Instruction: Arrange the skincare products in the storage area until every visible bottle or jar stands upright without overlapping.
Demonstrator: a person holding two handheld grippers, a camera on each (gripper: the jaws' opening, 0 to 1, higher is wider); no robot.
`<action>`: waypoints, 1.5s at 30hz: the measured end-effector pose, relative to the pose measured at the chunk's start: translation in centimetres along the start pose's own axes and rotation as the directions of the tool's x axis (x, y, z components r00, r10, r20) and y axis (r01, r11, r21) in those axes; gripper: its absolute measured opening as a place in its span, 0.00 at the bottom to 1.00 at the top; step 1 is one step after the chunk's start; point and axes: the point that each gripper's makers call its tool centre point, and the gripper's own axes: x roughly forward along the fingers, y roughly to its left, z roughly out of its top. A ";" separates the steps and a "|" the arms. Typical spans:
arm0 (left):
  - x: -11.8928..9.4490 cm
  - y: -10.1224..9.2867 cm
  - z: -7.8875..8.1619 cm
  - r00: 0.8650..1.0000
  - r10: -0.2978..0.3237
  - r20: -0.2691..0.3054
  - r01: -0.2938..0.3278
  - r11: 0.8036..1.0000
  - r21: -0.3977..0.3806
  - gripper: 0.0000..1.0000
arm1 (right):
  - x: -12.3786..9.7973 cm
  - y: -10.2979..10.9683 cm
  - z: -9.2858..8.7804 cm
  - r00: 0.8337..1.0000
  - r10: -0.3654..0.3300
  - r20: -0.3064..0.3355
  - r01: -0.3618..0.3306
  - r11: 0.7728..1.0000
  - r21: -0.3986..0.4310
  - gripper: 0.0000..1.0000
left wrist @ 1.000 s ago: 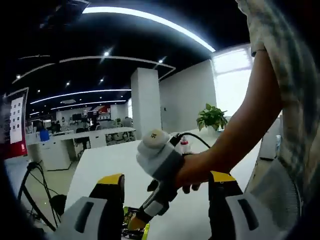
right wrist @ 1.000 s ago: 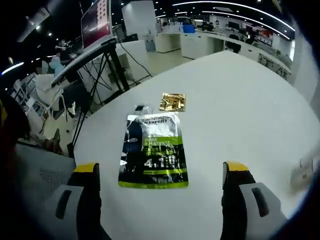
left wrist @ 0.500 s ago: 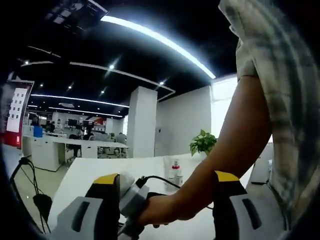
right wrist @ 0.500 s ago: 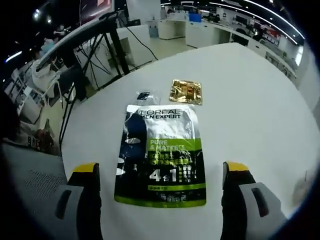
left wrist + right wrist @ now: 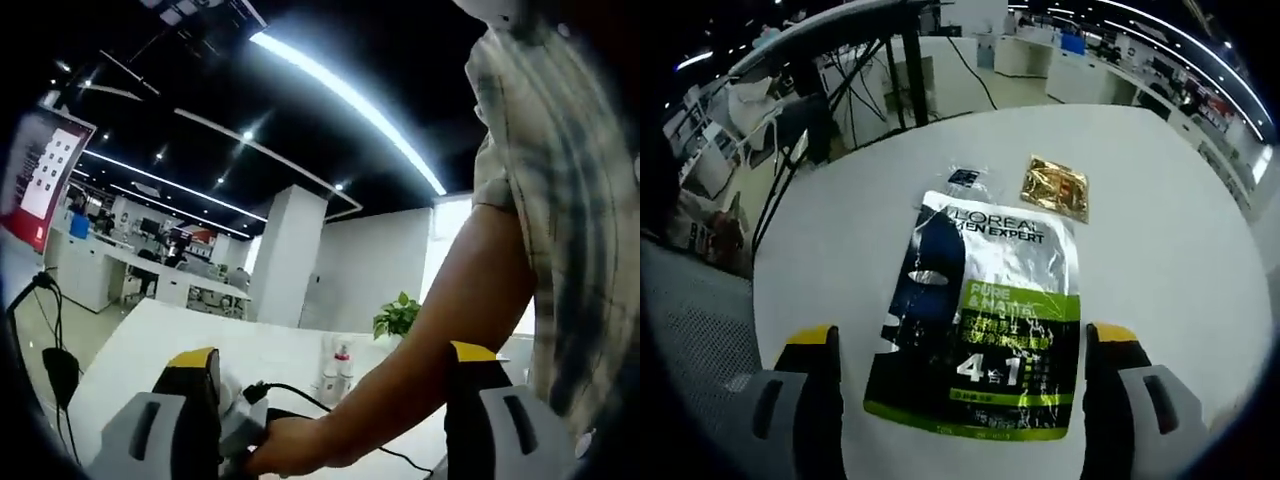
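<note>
Right gripper (image 5: 965, 400): jaws spread wide, nothing between the tips; we see them at lower left and lower right of the right gripper view, tips hanging over the table.
Sachet (image 5: 980, 318): large L'Oreal Men Expert pack, lying flat on the white table (image 5: 1160, 230), centre frame, between the two jaws but not touched. Bottom edge sits near the jaw tips.
Gold packet (image 5: 1058, 187): small, flat, upper right of the sachet, just apart from it.
Dark packet (image 5: 964, 178): tiny, at the sachet's top edge; we can't tell if it touches. Print too small to read.
Left gripper (image 5: 330, 440): jaws spread, empty, at the bottom of the left gripper view, pointing up at the room.
Person's arm (image 5: 450, 330): crosses right to centre, hand (image 5: 285, 445) low centre gripping a grey handle, mostly hidden behind the left jaw.
Bottles (image 5: 336, 368): two small ones upright on a far table, mid frame; blurry, labels unreadable.
Plant (image 5: 397, 318): behind the arm, partly cut off.
</note>
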 end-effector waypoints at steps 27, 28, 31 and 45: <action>-0.4 1.6 -1.6 0.994 0.073 -0.082 -0.074 0.997 -0.008 0.96 | -2.5 0.3 -0.9 0.991 0.124 0.039 -0.125 0.992 0.008 0.03; -0.4 1.5 -1.6 0.994 0.073 -0.084 -0.074 0.997 -0.006 0.95 | -2.9 0.2 -1.3 0.991 0.120 0.051 -0.121 0.992 0.022 0.02; -0.4 1.7 -1.7 0.992 0.081 -0.092 -0.081 0.997 -0.001 0.92 | -4.4 -0.3 -2.0 0.991 0.104 0.089 -0.111 0.991 0.075 0.02; -0.2 1.7 -2.1 0.987 0.099 -0.125 -0.105 0.994 -0.042 0.70 | -17.3 -1.4 -1.7 0.913 -0.035 0.407 -0.076 0.964 0.255 0.03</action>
